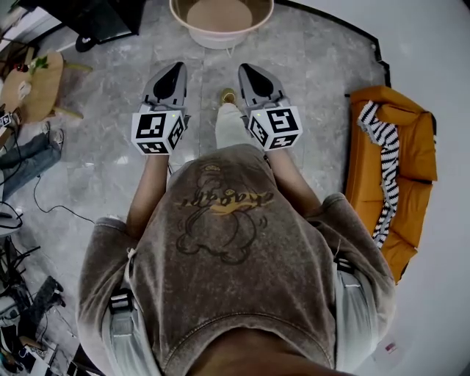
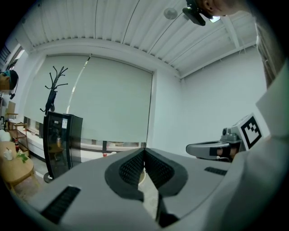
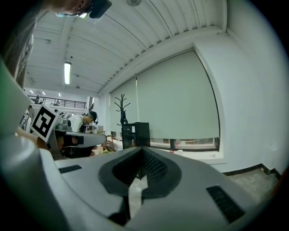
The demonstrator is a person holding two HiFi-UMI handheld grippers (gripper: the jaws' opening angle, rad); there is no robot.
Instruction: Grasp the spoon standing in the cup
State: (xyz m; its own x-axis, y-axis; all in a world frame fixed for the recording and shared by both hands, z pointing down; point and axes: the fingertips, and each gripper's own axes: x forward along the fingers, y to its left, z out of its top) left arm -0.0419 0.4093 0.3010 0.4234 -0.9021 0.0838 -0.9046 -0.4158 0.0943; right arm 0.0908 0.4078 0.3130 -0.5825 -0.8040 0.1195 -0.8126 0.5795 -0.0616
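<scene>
No cup and no spoon show in any view. In the head view a person holds both grippers side by side in front of the chest, pointing forward over a grey tiled floor. My left gripper [image 1: 175, 70] is shut with nothing between its pads [image 2: 144, 151]. My right gripper [image 1: 247, 72] is likewise shut and empty [image 3: 142, 151]. Each gripper view catches the other gripper from the side: the right gripper [image 2: 211, 149] and the left gripper [image 3: 77, 140]. Both look out level across a room toward a wide window blind.
A round beige tub [image 1: 220, 20] stands on the floor just ahead. An orange sofa [image 1: 411, 147] with a striped cloth [image 1: 385, 176] is at the right. At the left are a small wooden table [image 1: 33, 84] and cables [image 1: 29, 198]. A black cabinet [image 2: 61, 144] and a coat stand [image 2: 53, 90] stand by the window.
</scene>
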